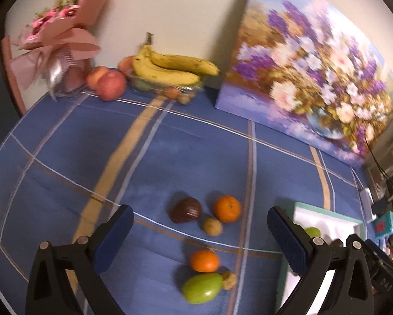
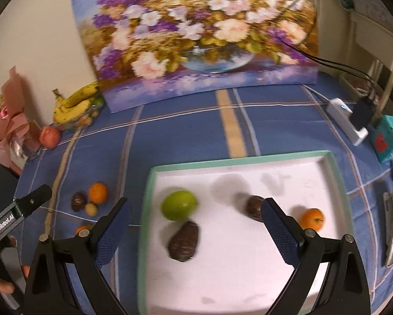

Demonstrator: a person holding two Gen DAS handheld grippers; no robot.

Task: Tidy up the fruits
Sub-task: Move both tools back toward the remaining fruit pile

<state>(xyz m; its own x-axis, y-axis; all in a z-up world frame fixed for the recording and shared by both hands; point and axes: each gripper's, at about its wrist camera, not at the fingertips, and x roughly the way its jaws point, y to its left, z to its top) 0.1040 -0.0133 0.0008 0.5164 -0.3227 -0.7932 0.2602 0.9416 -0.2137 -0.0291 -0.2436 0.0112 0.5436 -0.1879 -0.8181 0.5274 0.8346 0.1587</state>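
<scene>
Blue plaid tablecloth (image 1: 196, 144) w/ flower painting (image 1: 301, 65) behind; left gripper (image 1: 200, 225) & right gripper (image 2: 196, 216) both wide open, empty.

Counts relative to the tray (image 2: 338, 181): inside it you have four fruits, namely one green, two dark brown, one orange. On the cloth left of it: two oranges, one dark brown, one green, two small yellowish fruits.

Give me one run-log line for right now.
left gripper: open, empty | right gripper: open, empty | white tray with teal rim: four fruits inside | blue checked tablecloth: loose fruits remain
</scene>
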